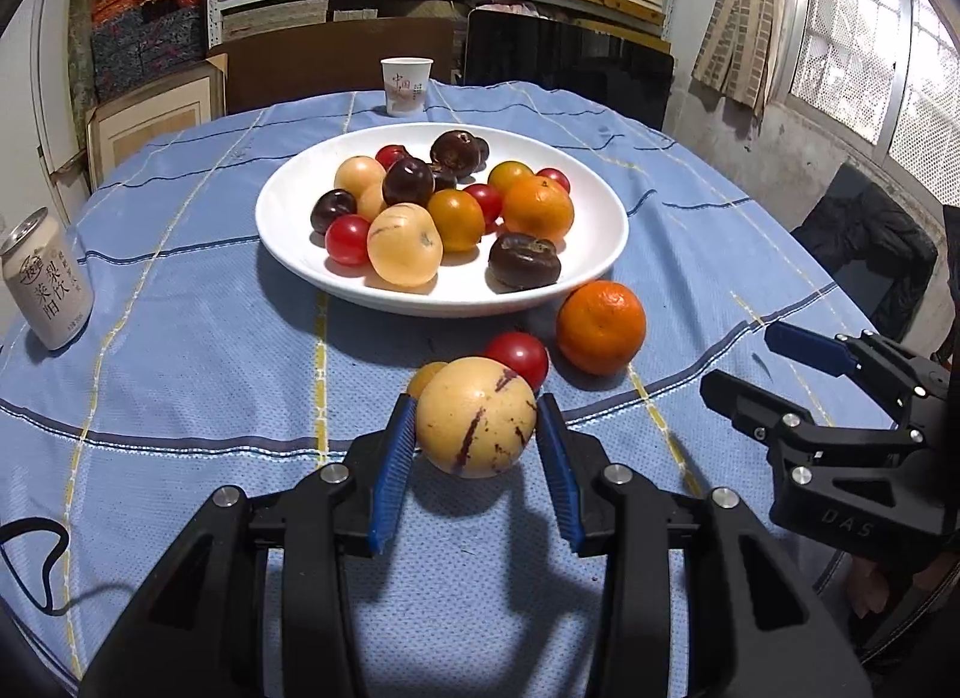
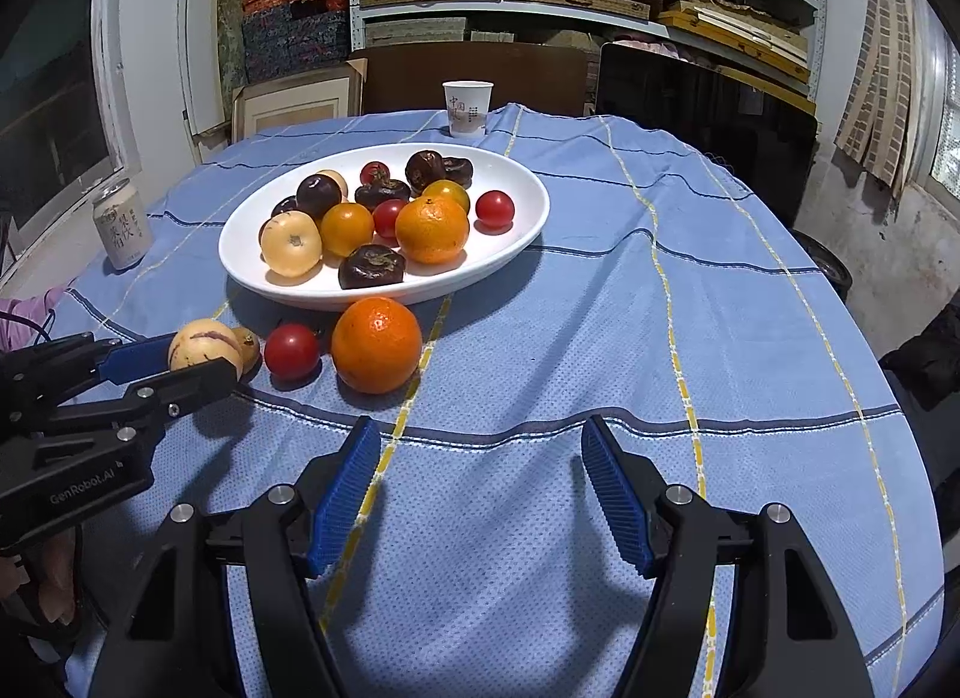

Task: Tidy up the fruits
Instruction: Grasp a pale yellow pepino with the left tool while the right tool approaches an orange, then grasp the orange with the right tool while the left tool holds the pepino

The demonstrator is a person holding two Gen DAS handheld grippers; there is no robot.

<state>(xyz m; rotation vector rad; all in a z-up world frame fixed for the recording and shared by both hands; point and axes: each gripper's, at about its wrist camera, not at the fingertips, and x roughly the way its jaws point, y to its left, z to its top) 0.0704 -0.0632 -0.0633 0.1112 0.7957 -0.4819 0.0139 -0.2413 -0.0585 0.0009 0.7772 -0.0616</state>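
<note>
On blue checked woven cloth (image 1: 180,374), at 6 o'clock from white glossy plate (image 1: 288,254): left gripper (image 1: 476,419) clamped on smooth, round pale-yellow melon with purple streaks (image 1: 474,416), ribbed blue pads (image 1: 396,458) pressed against both flanks. Tucked just behind, at 11 o'clock of that melon, small yellow fruit (image 1: 425,377); at 1 o'clock, glossy red tomato (image 1: 519,356), then dimpled orange tangerine (image 1: 600,326) near plate rim. Heaped in plate: more melons, tomatoes, tangerines, wrinkled dark chestnuts (image 1: 525,260). Right gripper (image 2: 480,479) spread wide, holding nothing, over bare cloth. Drink can (image 1: 48,284) at 9 o'clock, paper cup (image 1: 407,86) at 12.
</note>
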